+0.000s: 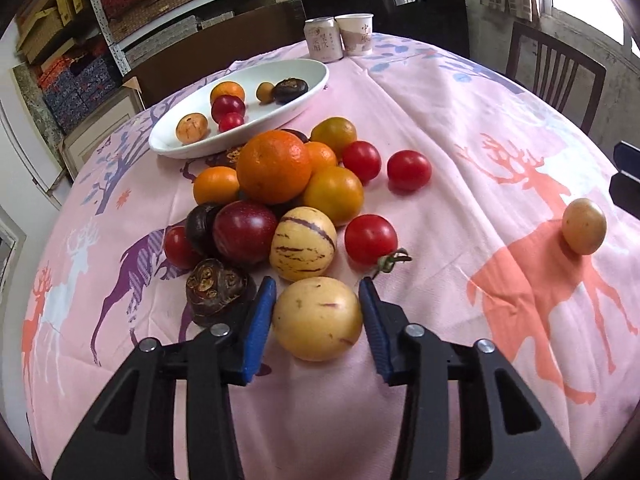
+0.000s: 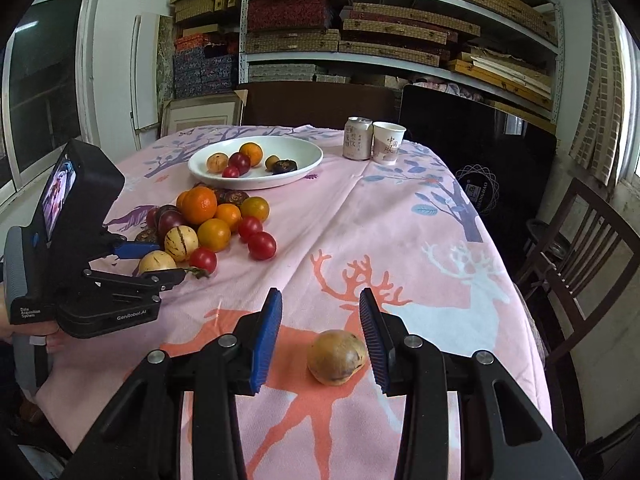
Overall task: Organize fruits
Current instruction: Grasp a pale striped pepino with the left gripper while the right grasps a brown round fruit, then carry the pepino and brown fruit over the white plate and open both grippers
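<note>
My left gripper [image 1: 317,282] is shut on a pale yellow fruit [image 1: 318,318] at the near edge of the fruit pile, both blue pads pressing its sides. The pile holds a big orange [image 1: 274,166], a striped yellow fruit [image 1: 303,244], tomatoes, dark plums and brown bulbs. A white plate [image 1: 312,80] behind it carries several small fruits. My right gripper [image 2: 320,294] is open over a brownish yellow fruit [image 2: 336,356] lying on the cloth; the fruit sits by the right pad, apart from the left one. The right wrist view shows the left gripper [image 2: 160,262] at the pile.
A can [image 2: 358,138] and a paper cup [image 2: 388,142] stand at the table's far edge, right of the plate [image 2: 304,168]. A wooden chair [image 2: 580,260] is at the right side. Shelves of boxes fill the back wall. A pink deer-print cloth covers the table.
</note>
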The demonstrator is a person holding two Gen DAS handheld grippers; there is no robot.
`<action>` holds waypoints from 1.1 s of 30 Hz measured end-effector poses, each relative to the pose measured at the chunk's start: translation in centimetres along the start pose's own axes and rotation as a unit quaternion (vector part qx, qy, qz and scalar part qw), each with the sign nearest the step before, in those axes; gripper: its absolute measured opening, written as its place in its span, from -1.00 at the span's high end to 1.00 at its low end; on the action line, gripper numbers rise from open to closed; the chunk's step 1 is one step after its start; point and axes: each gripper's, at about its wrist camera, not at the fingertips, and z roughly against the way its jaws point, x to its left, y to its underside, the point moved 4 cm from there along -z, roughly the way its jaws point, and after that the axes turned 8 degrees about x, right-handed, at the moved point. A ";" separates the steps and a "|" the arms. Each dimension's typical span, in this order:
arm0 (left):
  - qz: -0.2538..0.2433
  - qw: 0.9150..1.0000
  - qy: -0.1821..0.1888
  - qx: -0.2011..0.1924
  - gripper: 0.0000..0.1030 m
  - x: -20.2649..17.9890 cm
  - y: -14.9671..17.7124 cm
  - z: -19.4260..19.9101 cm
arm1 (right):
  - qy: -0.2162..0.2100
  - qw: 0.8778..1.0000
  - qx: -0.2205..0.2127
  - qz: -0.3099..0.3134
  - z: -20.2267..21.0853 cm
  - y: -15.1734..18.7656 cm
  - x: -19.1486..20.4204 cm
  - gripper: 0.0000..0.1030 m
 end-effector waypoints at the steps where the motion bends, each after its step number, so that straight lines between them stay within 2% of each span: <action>1: 0.000 1.000 0.005 -0.001 0.18 0.1 0.0 0.1 | -0.001 1.000 0.000 -0.001 -0.1 0.0 -0.1 0.22; 6: 0.009 0.998 0.063 -0.001 0.18 0.4 0.7 0.9 | -0.018 1.000 0.021 -0.003 -1.2 0.0 0.0 0.22; 9: 0.019 0.996 0.092 -0.005 0.19 0.8 1.6 1.7 | -0.014 0.999 0.032 0.004 -1.3 0.4 0.0 0.22; 11: 0.022 0.995 0.096 -0.010 0.19 1.0 2.1 1.9 | -0.005 0.999 0.045 0.001 -1.3 1.2 -0.5 0.06; 12: 0.023 0.995 0.098 -0.012 0.19 1.1 2.3 1.9 | -0.003 0.999 0.053 -0.007 -1.3 1.7 -1.0 -0.24; 13: 0.023 0.994 0.102 -0.013 0.19 1.2 2.4 1.9 | 0.002 0.998 0.058 -0.015 -1.2 2.2 -1.4 -0.42; 18: 0.013 0.993 0.119 -0.016 0.19 0.9 2.4 1.9 | 0.042 0.997 0.067 0.001 -1.9 2.5 -1.7 -0.56; 21: 0.008 0.991 0.131 -0.023 0.19 0.8 2.4 2.1 | 0.020 0.996 0.086 0.005 -3.5 2.4 -0.6 -0.56; 26: 0.007 0.990 0.140 -0.030 0.19 1.0 2.3 2.4 | 0.026 0.992 0.123 0.017 -5.8 2.7 0.1 -0.49; 28: 0.008 0.989 0.143 -0.029 0.19 1.1 2.3 2.3 | 0.016 0.992 0.122 0.018 -6.0 2.7 0.1 0.20; 33: 0.012 0.987 0.158 -0.032 0.19 1.3 2.3 2.3 | 0.031 0.993 0.114 0.016 -5.4 2.8 0.3 0.20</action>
